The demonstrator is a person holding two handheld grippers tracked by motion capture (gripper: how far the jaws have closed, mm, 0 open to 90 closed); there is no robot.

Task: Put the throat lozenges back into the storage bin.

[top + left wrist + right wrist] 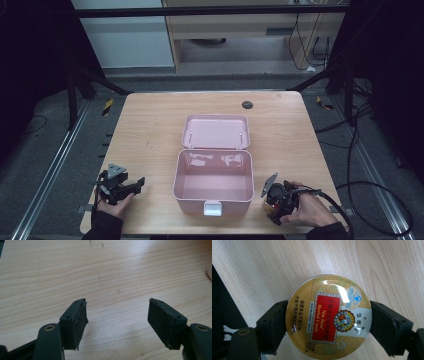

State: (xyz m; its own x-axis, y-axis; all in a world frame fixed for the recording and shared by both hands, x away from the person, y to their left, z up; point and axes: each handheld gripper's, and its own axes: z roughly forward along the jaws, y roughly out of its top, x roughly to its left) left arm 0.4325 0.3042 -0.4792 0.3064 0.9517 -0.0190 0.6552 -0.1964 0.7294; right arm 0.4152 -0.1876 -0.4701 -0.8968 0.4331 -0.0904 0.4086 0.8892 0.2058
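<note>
Right gripper (328,322) clamps the round gold candy tin (328,316), probably headed for the open pink plastic box (213,172) mid-frame; left gripper (117,322) gapes empty.

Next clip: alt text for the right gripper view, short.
A round gold candy tin with a red label is clamped between the right tool's two black jaws, above a light wooden table.

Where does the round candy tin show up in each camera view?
High view: candy tin at lower right, in the right hand-held gripper, beside the pink box.
Left gripper view: not in it.
Right gripper view: centre, between the jaws.
Shared landmark: the wooden table.
</note>
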